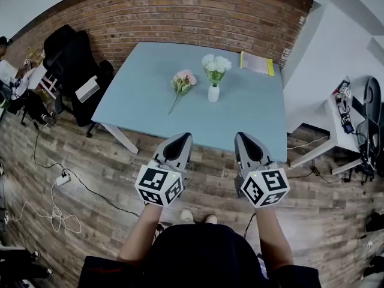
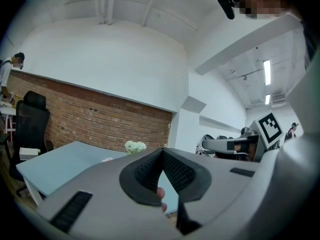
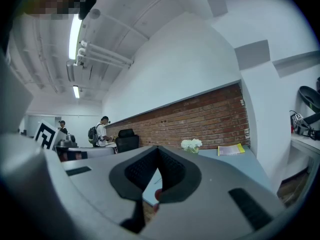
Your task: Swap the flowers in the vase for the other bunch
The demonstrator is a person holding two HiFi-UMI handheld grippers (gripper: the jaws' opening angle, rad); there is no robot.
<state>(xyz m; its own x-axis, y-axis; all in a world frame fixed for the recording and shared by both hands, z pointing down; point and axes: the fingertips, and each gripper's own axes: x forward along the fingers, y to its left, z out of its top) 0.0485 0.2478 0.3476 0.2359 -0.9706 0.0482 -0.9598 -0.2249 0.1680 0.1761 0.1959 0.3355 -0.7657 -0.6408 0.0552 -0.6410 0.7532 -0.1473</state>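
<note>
Head view: dark-clad shoulders and bare forearms at the bottom edge. Both grippers are held level over the wooden floor, short of the table (image 1: 144,83). Left gripper (image 1: 180,143) has its jaws pressed together, nothing between them. Right gripper (image 1: 246,143) is likewise closed and empty. On the table, well apart from both: the vase (image 1: 213,93) stands upright with the white flowers (image 1: 216,65) in it, and the pink bunch (image 1: 183,80) lies flat just beside it on the left. A yellow booklet (image 1: 257,63) sits at the far right corner.

Judgement: swap not begun. White stems must come out and pink ones go in, so all steps are left.

Left gripper view: ribbed pads meet at the tips. White blooms show beyond, but the vase and pink bunch are mostly hidden behind the gripper body. A small pinkish shape shows through the gap below the tips; cannot tell what it is.

Right gripper view: pads closed tip to tip. White blooms and booklet are visible beyond, the vase is cut off, and a similar reddish blur is unreadable
</note>
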